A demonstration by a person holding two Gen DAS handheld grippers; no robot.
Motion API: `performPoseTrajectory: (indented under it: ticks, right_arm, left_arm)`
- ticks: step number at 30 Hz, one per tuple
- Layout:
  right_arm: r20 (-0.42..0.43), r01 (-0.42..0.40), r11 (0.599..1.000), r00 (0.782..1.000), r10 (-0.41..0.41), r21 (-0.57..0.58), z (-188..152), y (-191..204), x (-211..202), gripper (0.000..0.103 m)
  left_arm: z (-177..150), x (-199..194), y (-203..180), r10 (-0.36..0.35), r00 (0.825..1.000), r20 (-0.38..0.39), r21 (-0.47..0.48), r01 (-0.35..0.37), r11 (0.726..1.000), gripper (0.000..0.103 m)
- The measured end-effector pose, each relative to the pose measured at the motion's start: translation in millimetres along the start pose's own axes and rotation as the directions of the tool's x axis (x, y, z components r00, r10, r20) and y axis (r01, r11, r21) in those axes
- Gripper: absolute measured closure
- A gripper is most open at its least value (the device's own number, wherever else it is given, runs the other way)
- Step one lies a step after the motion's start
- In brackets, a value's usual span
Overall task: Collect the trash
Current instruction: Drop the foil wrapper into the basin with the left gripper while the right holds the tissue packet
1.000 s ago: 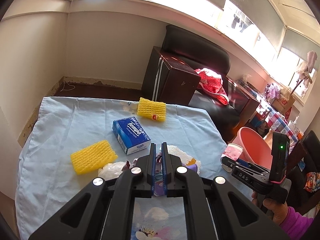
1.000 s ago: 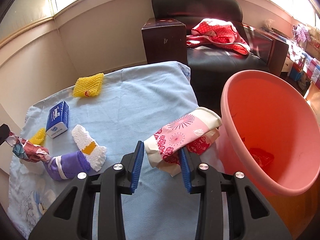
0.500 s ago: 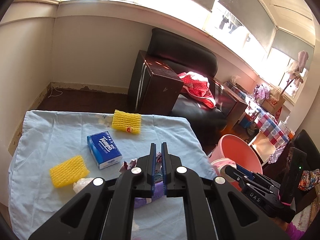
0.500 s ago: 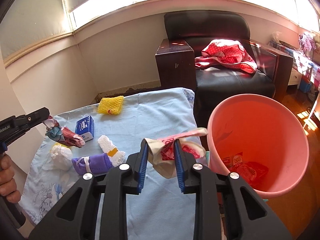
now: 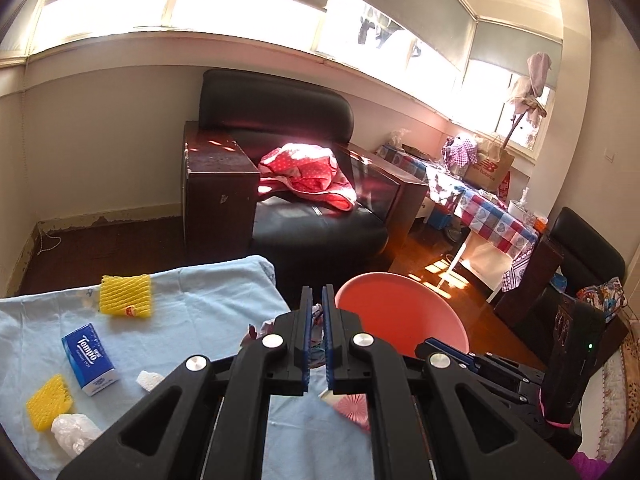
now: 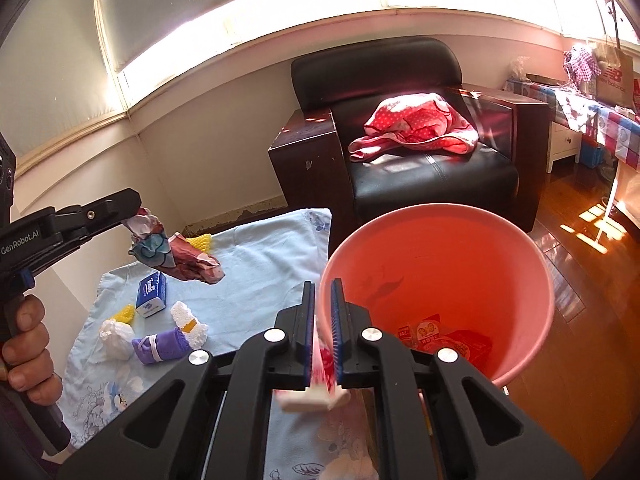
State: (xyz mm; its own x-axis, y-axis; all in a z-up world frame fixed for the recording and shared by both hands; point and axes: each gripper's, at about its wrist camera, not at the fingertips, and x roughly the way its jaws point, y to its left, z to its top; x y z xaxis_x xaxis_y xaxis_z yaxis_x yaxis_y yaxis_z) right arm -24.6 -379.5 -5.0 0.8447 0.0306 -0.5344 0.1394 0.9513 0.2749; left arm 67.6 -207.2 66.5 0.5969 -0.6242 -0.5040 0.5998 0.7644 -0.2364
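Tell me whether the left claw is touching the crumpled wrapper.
Touching. The right wrist view shows the left claw shut on the crumpled wrapper, which hangs from its tips above the table.

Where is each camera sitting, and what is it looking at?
Left wrist: sits on the left gripper, looking across the blue table toward the pink bucket and black armchair; its own fingers and the right gripper show.
Right wrist: sits on the right gripper, looking into the pink bucket; the left gripper and hand show.
Shared: bucket, armchair, table, tissue pack.
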Motion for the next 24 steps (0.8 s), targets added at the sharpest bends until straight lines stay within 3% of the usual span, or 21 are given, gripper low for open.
performPoseTrajectory:
  ticks: [7, 13, 16, 17, 24]
  right_arm:
    - [-0.004, 0.018, 0.995, 1.000, -0.018, 0.095, -11.6, -35.2, -9.0, 0.095]
    - [-0.099, -0.046, 0.968, 0.992, 0.073, 0.247, -44.4, -56.8, -18.8, 0.094]
    - [-0.176, -0.047, 0.967, 0.980, 0.093, 0.249, -62.7, -50.9, -11.7, 0.073]
    - [-0.197, -0.050, 0.967, 0.975, 0.101, 0.250, -68.4, -48.4, -7.5, 0.070]
    - [-0.314, -0.070, 0.961, 0.937, 0.155, 0.266, -83.0, -35.1, 27.5, 0.070]
  left_arm:
    - [6.6, 35.4, -50.7, -0.106, 0.994, -0.036, 0.065, 0.108, 0.992, 0.099]
    - [1.6, 70.3, -80.9, -0.148, 0.985, -0.086, 0.125, 0.158, 0.979, 0.098]
    - [-1.3, 87.0, -87.3, -0.155, 0.982, -0.111, 0.136, 0.170, 0.976, 0.098]
    - [-2.7, 91.9, -89.7, -0.155, 0.981, -0.118, 0.139, 0.171, 0.975, 0.098]
    - [-13.5, 109.6, -91.0, -0.142, 0.978, -0.150, 0.140, 0.163, 0.977, 0.098]
